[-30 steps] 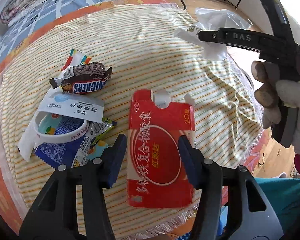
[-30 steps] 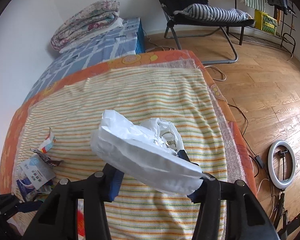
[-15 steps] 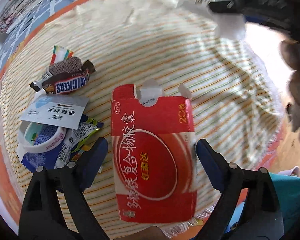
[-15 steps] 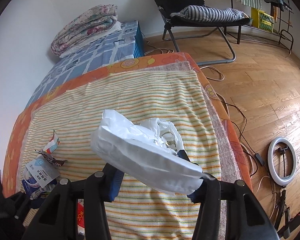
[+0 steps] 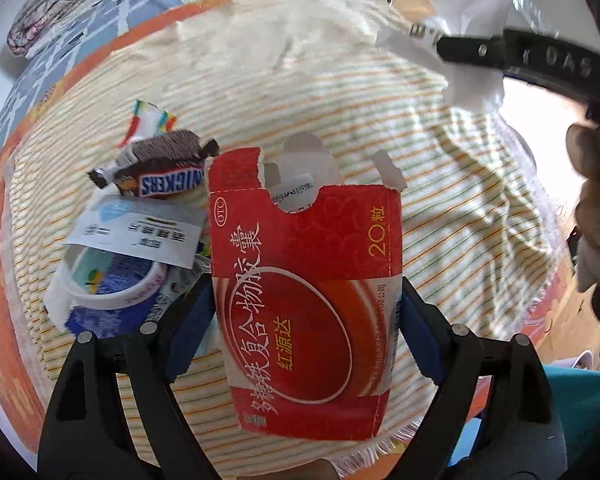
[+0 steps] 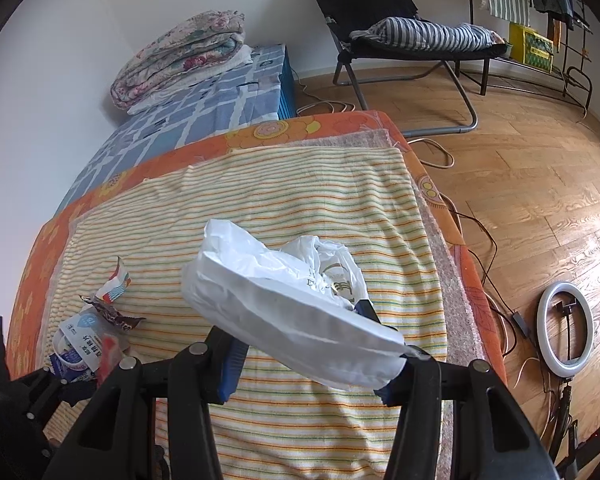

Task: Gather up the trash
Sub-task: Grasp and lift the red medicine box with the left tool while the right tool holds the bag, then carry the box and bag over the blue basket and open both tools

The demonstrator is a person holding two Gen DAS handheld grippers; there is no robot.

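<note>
Straddling the red medicine box (image 5: pixel 304 292), left gripper (image 5: pixel 304 320) jaws closing, pads beside its edges | right gripper (image 6: pixel 312 364) clenched on white plastic bag (image 6: pixel 284 312) | wrappers (image 5: pixel 140 216) lie left on striped cloth (image 5: pixel 340 92)

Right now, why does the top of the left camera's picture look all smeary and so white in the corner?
Left wrist view: motion blur smears the striped cloth and the plastic bag, and window light washes out the top right corner, while the red box stays fairly sharp. Right wrist view: crisp and evenly lit, only fisheye bending at the edges.
</note>
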